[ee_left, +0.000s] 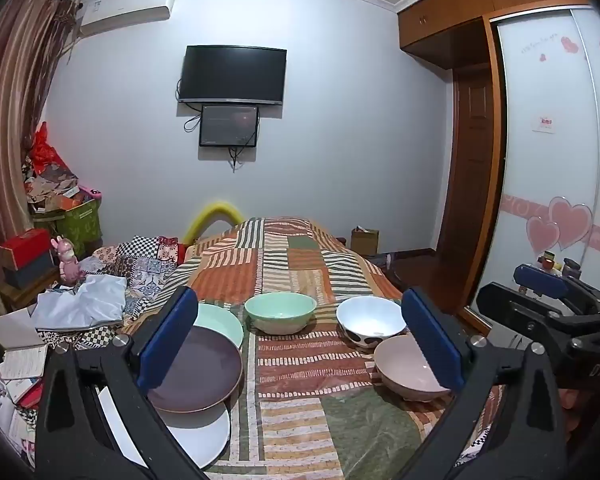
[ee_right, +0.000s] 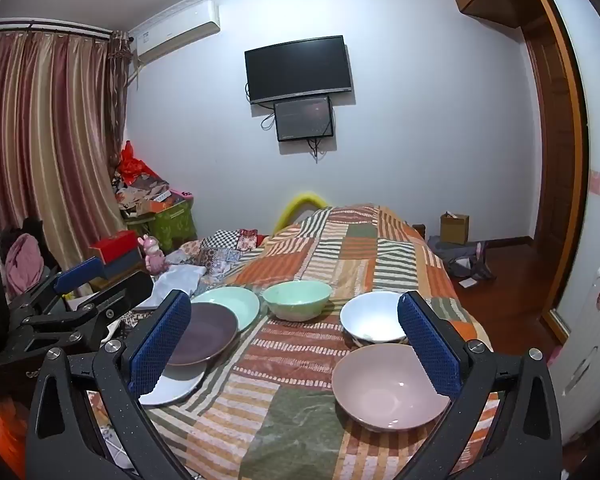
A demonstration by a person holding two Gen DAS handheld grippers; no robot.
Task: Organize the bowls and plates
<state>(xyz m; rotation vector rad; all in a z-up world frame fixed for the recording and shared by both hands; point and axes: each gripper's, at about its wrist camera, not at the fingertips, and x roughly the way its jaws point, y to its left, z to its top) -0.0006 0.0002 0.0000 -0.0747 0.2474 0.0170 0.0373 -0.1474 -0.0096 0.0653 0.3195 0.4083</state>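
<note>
**A:** Which way do the dishes lie from the fingers?

**B:** Ahead and below, all on the patchwork bedspread [ee_right: 300,364]. Three plates overlap in a row running away on the left: white plate [ee_right: 176,388] nearest, purple plate [ee_right: 208,334] partly on top of it, and green plate [ee_right: 236,304] farthest, its near edge tucked under the purple one. Three bowls are on the right: pink bowl [ee_right: 388,388] nearest, white bowl [ee_right: 370,316] just behind it (touching or nearly so, I can't tell which), and green bowl [ee_right: 298,298] farther back toward the middle, apart from both.

**A:** Which hand is nearer to what?

**B:** The right gripper [ee_right: 296,354] sits over the bowl side, with the pink bowl just under its right finger. The left gripper [ee_left: 300,344] is over the plate side, its left finger covering part of the purple plate in its own view. My guess is that the bowls go to the right and the plates to the left.

**A:** And the fingers?

**B:** Both pairs are spread wide, holding nothing and touching nothing (the blue pads stand clear above the dishes). From the right-hand view, the left gripper also hangs in the air with its jaws apart.

**A:** Progress?

**B:** Judging by the layout, nothing is stacked properly yet; nesting the bowls looks like the easiest start.
</note>
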